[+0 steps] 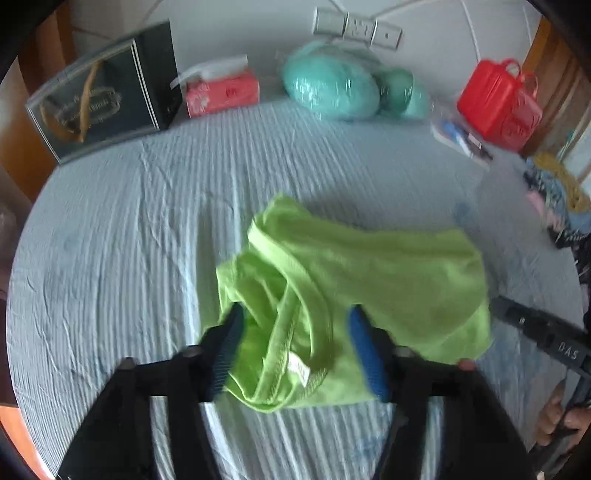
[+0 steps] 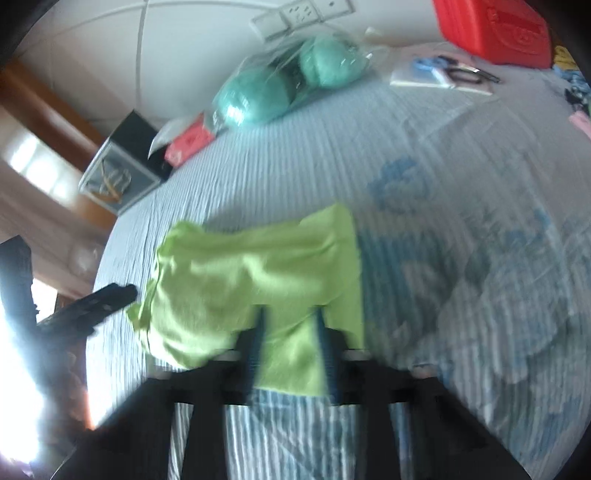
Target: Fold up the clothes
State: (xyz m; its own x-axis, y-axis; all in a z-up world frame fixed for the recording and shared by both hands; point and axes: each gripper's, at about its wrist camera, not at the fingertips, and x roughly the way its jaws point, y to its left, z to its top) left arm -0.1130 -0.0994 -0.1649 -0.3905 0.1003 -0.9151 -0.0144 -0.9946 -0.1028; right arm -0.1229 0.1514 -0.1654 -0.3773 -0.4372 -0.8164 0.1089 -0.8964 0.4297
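A: Item one, the garment?

B: Lime-green shirt [image 1: 354,291], crumpled, lying mid-bed on the pale blue striped bedsheet [image 1: 129,240]. Collar and neck label face the left wrist camera.

A: Left gripper [image 1: 295,328]?

B: Jaws spread wide, blue-padded fingers [image 1: 364,347] either side of the collar bunch. Cloth lies between them, but nothing is pinched.

A: Right gripper [image 2: 290,325]?

B: Jaws fairly near each other, with a flap of the shirt's edge between them. The right wrist view is blurred, so I cannot tell whether the fingers actually clamp the fabric or only bracket it.

A: Containers along the far edge?

B: Dark box [image 1: 107,99] with a clear front panel at far left; inside, a yellowish cord or ribbon over a label, the lettering unreadable. Just beside it, a red tissue pack [image 1: 221,90] with a white tissue sticking out of the top. Then a clear plastic bag [image 1: 351,86] holding teal yarn balls, one large, smaller ones behind. Near the right, a flat clear pouch [image 1: 460,138] with blue and dark small items inside, not identifiable. Beside it, a red lidded plastic case [image 1: 498,101] with a handle, shut, contents hidden.

A: Anything else?

B: White wall socket plates [image 1: 356,26] above the yarn bag. Heap of mixed fabrics [image 1: 554,192] at the right edge.
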